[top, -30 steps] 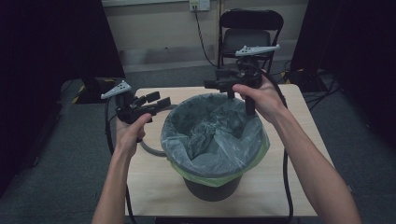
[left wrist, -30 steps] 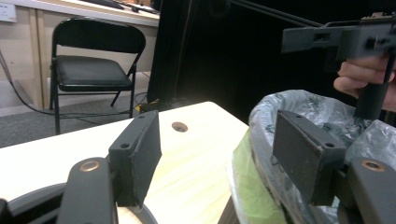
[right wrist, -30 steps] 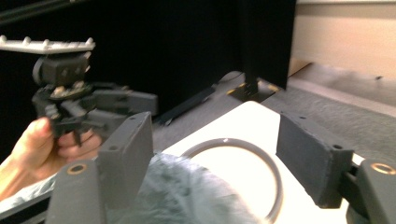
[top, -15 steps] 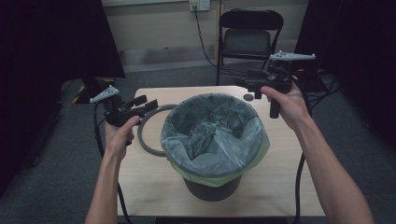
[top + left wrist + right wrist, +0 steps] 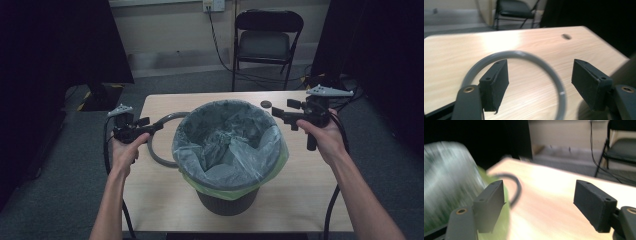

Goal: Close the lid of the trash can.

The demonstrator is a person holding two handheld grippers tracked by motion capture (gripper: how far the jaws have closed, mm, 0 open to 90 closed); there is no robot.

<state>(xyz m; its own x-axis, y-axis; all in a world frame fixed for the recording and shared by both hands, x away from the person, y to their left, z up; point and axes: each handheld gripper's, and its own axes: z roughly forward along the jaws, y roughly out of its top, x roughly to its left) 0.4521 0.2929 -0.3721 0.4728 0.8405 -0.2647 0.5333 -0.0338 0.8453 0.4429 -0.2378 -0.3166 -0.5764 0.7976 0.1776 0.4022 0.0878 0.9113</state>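
A dark bin [image 5: 227, 202] lined with a pale plastic bag [image 5: 227, 150] stands mid-table. A grey ring [image 5: 156, 150] lies flat on the wood to its left. My left gripper [image 5: 152, 125] hovers over the ring's left side, open, pointing toward the bin. In the left gripper view the ring [image 5: 524, 53] curves on the table beyond the left gripper [image 5: 540, 77], with nothing between the jaws. My right gripper [image 5: 278, 114] is open beside the bin's right rim. In the right gripper view, blurred, the bag [image 5: 449, 182] and ring [image 5: 516, 187] lie beyond the right gripper [image 5: 539, 200].
The wooden table [image 5: 310, 200] has bare room in front of and right of the bin. A small dark disc [image 5: 266, 104] sits near the far edge. A black folding chair [image 5: 267, 35] stands behind the table, with cables on the floor.
The right gripper has swung from above the bin's far rim out to its right side and lower. The left gripper has drifted left and down toward the ring.
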